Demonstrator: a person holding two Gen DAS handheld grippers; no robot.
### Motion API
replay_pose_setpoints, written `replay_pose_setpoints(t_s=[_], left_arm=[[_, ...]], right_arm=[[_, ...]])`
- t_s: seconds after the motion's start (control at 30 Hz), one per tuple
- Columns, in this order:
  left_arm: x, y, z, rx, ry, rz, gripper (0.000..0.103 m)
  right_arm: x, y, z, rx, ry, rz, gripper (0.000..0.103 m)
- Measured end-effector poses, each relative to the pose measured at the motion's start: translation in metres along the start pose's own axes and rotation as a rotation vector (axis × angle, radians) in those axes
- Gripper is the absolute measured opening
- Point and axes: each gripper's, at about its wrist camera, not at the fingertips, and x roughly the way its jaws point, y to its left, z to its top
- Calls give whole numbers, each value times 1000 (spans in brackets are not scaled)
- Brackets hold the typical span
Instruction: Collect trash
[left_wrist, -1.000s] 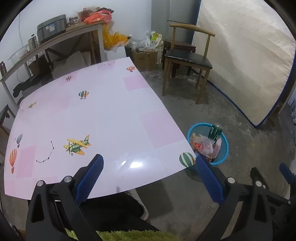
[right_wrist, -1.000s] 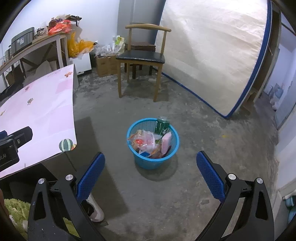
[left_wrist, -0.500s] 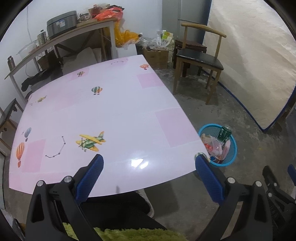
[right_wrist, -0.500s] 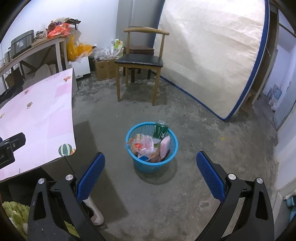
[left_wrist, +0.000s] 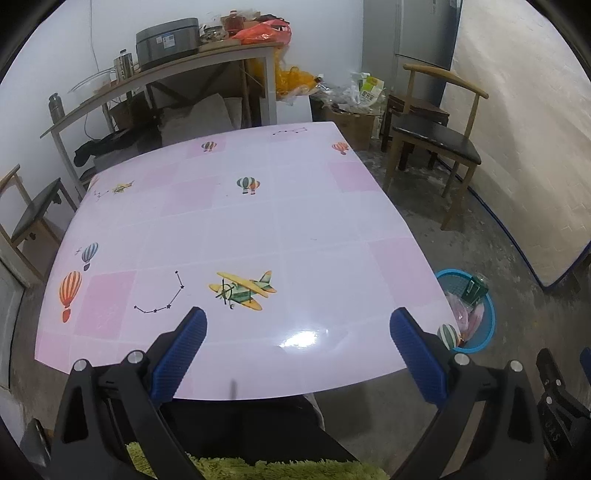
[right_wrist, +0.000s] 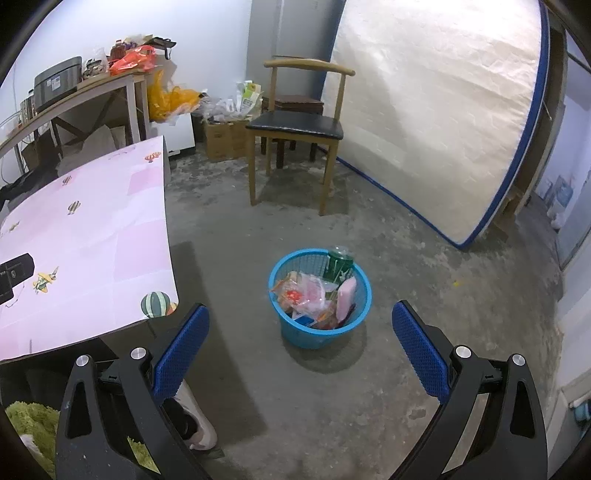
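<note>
left hand-held gripper (left_wrist: 297, 332): jaws wide, empty, over near edge of pink tabletop (left_wrist: 258, 229) | right hand-held gripper (right_wrist: 300, 325): jaws wide, empty, above the floor, pointed at blue basket (right_wrist: 321, 332) | trash (right_wrist: 314, 291): piled inside basket; basket on floor just right of tabletop corner

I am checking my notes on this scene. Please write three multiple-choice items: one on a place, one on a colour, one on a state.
1. Where does the trash basket stand?
A. on the table
B. on the floor beside the table
C. on the chair

2. What colour is the basket?
A. blue
B. red
C. white

3. How is the right gripper?
A. shut on a bag
B. open, holding nothing
C. shut on a bottle

Answers: 1 B, it sits on concrete near the table corner; 2 A, its mesh wall is blue; 3 B, its fingers stand wide apart with only floor between.
</note>
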Motion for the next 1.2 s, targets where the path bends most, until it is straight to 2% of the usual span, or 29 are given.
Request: replay_pose_setpoints(t_s=[1.2], left_arm=[[4, -1, 5, 6, 18, -16, 97]], right_arm=[[4, -1, 4, -7, -7, -2, 95]])
